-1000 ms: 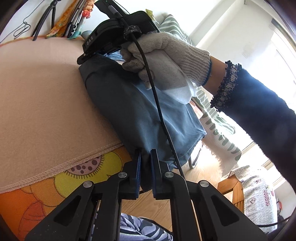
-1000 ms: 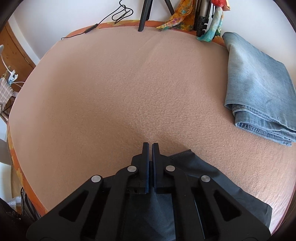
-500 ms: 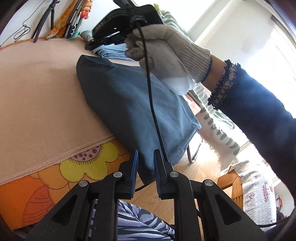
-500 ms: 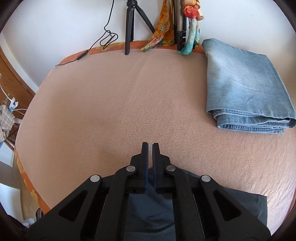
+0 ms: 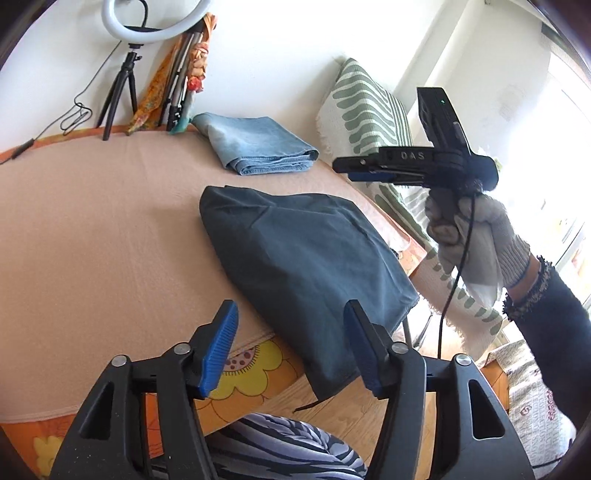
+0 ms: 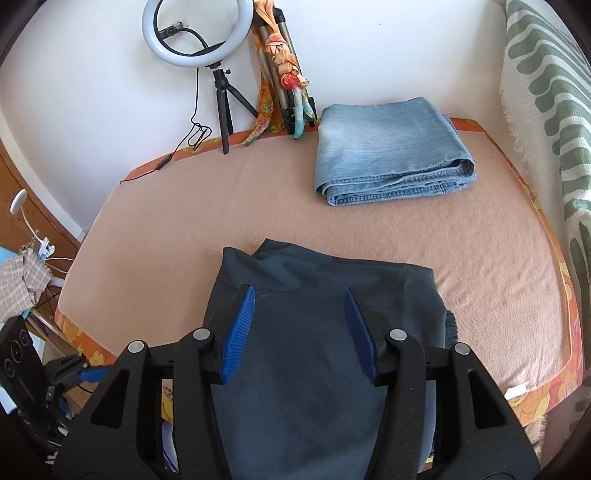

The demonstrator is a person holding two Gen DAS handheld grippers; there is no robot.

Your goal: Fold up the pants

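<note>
Dark pants [image 5: 306, 258] are seen folded on a peach blanket [image 5: 92, 229], lying from the centre of the left wrist frame toward its lower right, where one end hangs over the edge of the bed [image 5: 251, 365]. In the right wrist frame the pants [image 6: 317, 354] fill the lower centre.

The left gripper [image 5: 290, 343] is held above the near end of the pants at the bottom of its own frame, its blue-padded fingers [image 5: 218, 347] spread apart after just having been opened; nothing is pressed between them. The right gripper [image 6: 299, 328] is likewise shown at the bottom of its frame with fingers [image 6: 238, 332] parted, just opened, and clear of the cloth below. In the left wrist frame the right gripper [image 5: 364, 168] appears at the upper right, raised well above the pants and held by a gloved hand [image 5: 476, 236] with a dark sleeve [image 5: 554, 332].

Folded jeans [image 6: 388, 147] are seen at the upper right of the right wrist frame, apart from the pants. A ring light [image 6: 195, 33] on a tripod is set against the wall at the upper left, with a striped throw [image 6: 546, 92] along the right edge.
</note>
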